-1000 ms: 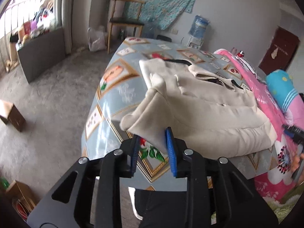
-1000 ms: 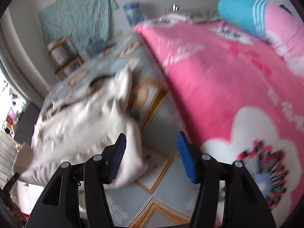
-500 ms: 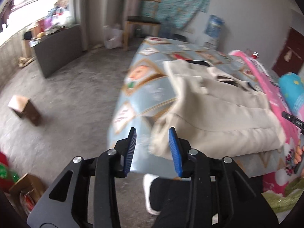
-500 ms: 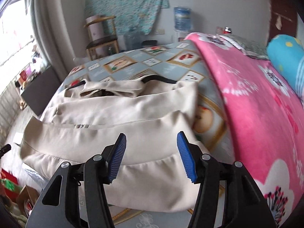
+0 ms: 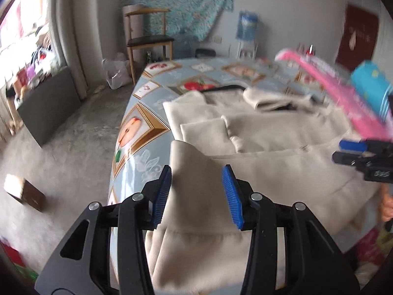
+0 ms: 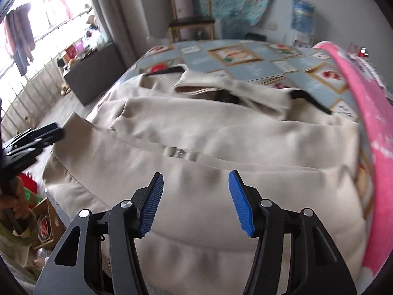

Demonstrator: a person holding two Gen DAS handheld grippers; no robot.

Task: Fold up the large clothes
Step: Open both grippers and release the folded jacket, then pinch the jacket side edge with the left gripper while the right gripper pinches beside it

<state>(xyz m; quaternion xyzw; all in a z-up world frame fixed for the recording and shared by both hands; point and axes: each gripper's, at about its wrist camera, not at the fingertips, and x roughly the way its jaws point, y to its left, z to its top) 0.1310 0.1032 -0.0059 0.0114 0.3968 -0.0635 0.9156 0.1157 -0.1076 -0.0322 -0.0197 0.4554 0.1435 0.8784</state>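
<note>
Large beige coat (image 6: pixel 221 152) lies partly folded, rumpled, across the patterned bed; collar uppermost.

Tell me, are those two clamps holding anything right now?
Nothing. The left gripper and the right gripper both hover open over the beige coat, jaws apart.

The left gripper (image 5: pixel 196 191) is held with its jaws spread wide, blue pads (image 5: pixel 161 196) facing each other and nothing pinched between them. The right gripper (image 6: pixel 196 202) is likewise parted wide, with nothing gripped. Each shows in the other's view: the right one (image 5: pixel 361 152) comes in from the right edge, level, pointing left, and the left one (image 6: pixel 32 140) from the left edge, a hand (image 6: pixel 14 201) on its handle.
</note>
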